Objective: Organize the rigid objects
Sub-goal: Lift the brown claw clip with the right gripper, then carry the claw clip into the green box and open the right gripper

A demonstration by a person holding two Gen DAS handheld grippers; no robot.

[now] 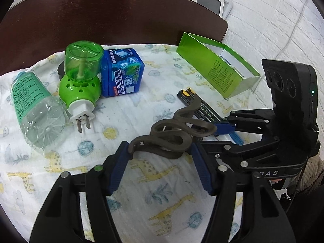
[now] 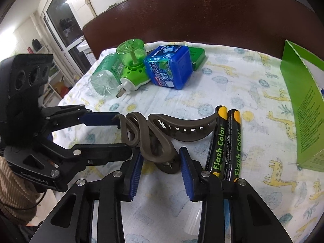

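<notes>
left gripper and right gripper both clamp coiled brown strap; batteries beside.

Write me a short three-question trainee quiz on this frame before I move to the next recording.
1. True or false: the two Flash Color markers lie side by side on the giraffe cloth.
2. What sits between the fingers of both the left claw and the right claw? A) a wavy brown strap B) a spoon C) a cup
3. Fill in: the open carton standing near the cloth's right edge is ____ in colour.
Key: 1 true; 2 A; 3 green.
</notes>
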